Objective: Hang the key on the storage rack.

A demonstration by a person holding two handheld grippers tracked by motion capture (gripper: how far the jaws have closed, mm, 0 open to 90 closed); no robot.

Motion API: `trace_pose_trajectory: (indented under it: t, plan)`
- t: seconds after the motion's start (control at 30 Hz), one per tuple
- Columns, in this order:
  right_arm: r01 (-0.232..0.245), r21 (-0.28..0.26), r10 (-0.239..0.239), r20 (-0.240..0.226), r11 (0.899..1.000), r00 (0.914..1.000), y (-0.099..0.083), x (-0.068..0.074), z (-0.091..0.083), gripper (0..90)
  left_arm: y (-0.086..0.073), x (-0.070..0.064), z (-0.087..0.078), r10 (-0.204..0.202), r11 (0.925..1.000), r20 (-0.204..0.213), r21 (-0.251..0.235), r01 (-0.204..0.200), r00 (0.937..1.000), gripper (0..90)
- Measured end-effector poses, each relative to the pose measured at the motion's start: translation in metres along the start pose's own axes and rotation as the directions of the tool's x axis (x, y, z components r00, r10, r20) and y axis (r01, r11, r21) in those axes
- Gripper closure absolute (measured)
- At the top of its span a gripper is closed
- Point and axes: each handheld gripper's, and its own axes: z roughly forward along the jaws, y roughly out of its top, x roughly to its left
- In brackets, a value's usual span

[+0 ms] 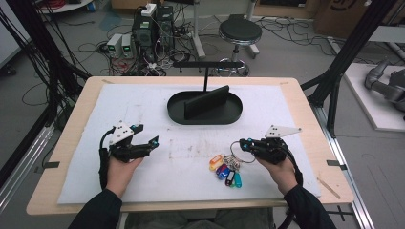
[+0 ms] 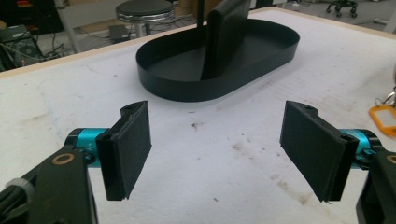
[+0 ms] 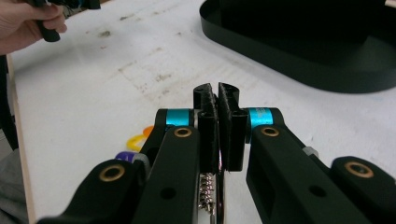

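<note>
A bunch of coloured key tags [image 1: 226,172] lies on the white mat [image 1: 157,167], joined to a metal key ring [image 1: 234,151]. My right gripper [image 1: 243,142] is shut on that ring; in the right gripper view the jaws [image 3: 215,91] are pressed together, the ring [image 3: 218,196] runs down between them and the tags [image 3: 136,140] lie to their left. My left gripper [image 1: 146,134] is open over bare mat at the left, nothing between its pads [image 2: 217,140]. An orange tag [image 2: 383,115] peeks in at the right edge of the left gripper view.
A black oval tray [image 1: 205,119] with an upright black slab [image 1: 207,101] and a T-shaped post [image 1: 205,76] stands at the back middle of the mat. It is also ahead of both grippers [image 2: 187,88] [image 3: 280,58]. Stool [image 1: 239,32] and cabled equipment beyond the table.
</note>
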Motion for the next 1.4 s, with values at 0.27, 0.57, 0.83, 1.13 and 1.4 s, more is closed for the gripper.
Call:
trace_pose_trajectory:
  t: [0.27,0.57,0.83,1.13,1.4]
  plan:
    - [0.038,-0.030,-0.039,-0.025,0.999,0.9989,0.019,0.004,-0.004,87.3,0.010,-0.006,0.006,-0.033,0.9982,0.126,-0.046,0.039,0.9915,24.9]
    - [0.084,-0.053,-0.088,-0.070,0.995,0.9936,0.039,0.010,-0.006,87.3,0.029,-0.025,0.023,0.028,0.9960,0.282,-0.090,-0.002,0.9589,29.4]
    - [0.116,-0.087,-0.124,-0.101,0.990,0.9872,0.058,0.014,-0.004,87.3,0.042,-0.040,0.034,0.065,0.9932,0.372,-0.114,-0.024,0.9261,33.6]
    - [0.154,-0.107,-0.169,-0.144,0.982,0.9751,0.076,0.025,0.004,87.3,0.057,-0.054,0.042,0.102,0.9894,0.441,-0.138,-0.044,0.8918,35.2]
    - [0.189,-0.126,-0.211,-0.196,0.974,0.9575,0.088,0.034,0.013,87.3,0.067,-0.066,0.050,0.143,0.9848,0.494,-0.157,-0.074,0.8578,39.2]
